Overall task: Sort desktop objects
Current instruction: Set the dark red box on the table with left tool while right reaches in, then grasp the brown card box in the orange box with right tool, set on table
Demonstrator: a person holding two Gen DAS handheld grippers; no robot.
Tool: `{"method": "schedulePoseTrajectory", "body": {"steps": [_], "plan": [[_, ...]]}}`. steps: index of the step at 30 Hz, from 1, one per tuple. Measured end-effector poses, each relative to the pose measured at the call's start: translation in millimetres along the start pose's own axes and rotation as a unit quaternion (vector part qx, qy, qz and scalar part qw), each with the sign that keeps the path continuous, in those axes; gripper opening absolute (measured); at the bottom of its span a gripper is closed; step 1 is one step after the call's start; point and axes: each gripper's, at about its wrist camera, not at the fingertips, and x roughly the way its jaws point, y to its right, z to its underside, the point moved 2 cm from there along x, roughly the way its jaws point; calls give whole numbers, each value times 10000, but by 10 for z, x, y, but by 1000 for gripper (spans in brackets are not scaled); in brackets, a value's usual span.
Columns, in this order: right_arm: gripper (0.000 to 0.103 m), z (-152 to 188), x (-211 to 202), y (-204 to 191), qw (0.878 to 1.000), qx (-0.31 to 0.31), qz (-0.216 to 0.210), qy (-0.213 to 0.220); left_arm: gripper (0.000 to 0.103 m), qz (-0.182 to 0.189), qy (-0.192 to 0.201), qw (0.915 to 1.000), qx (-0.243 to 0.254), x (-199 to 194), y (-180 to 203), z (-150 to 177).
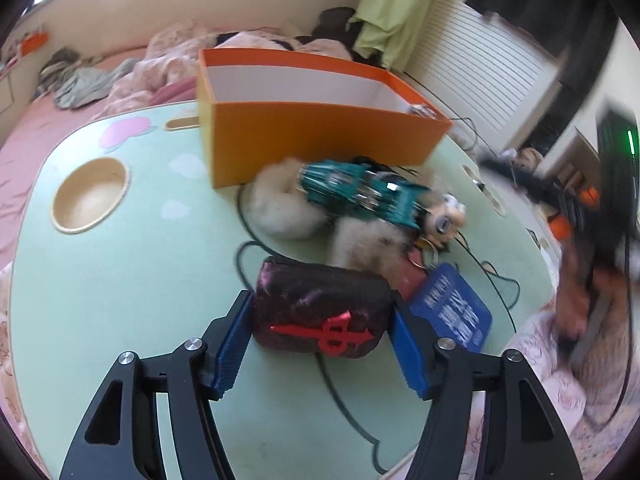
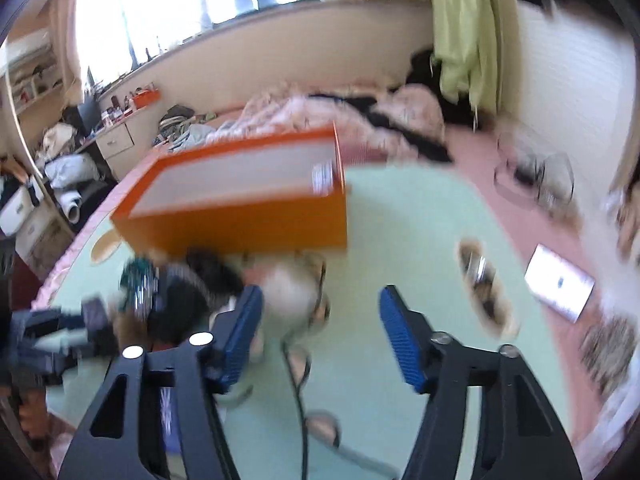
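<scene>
At lower centre of the left view, a dark pouch [image 1: 322, 314] was framed between parted jaws, apparently unpressed. The right jaws stood empty. Closing, then carrying to the orange box [image 1: 320, 136], seemed required.

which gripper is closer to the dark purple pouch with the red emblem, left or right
Left. The left gripper straddles the dark purple pouch, a blue pad at each side of it. The right gripper hangs apart, over the green table with nothing between its pads.
</scene>
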Motion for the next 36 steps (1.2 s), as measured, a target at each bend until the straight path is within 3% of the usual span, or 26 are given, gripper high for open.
{"method": "schedulePoseTrajectory", "body": {"steps": [2,5,7,9,12,15,17,19,22,27,31,36], "plan": [[41,-222,17,-48,9996,-211,111,117,79,130,87,9999,31,-10,41,46],[40,-509,151,-148,9982,-510,282,107,93,283,270,9992,-70,-35,46,78],[40,-600,324,-222,9964,-749,376,-87,94,368,417,9982,-214,-40,17,81],[32,-636,480,-283,9937,-976,469,-301,95,488,510,9968,-386,-46,-31,80],[28,-623,738,-369,9853,-1349,724,-752,95,638,590,9948,-529,-70,-73,82],[20,-577,929,-474,9714,-1812,1165,-996,95,659,647,9940,-587,-69,-88,92],[19,-555,976,-495,9707,-1810,1152,-1078,95,661,658,9939,-594,-75,-87,97],[19,-559,993,-535,9718,-1809,929,-1192,95,696,669,9934,-621,-77,-91,101],[18,-618,910,-532,9826,-1359,240,-1239,95,755,711,9921,-710,-97,-129,107],[19,-837,311,-435,9953,-518,-685,-449,95,891,766,9889,-905,-115,-210,112],[19,-786,-159,-265,9884,-51,-1512,-144,95,894,782,9878,-1009,-110,-228,101],[20,-434,14,-153,9694,465,-2306,-705,95,1012,916,9837,-1171,-156,-256,25]]}}
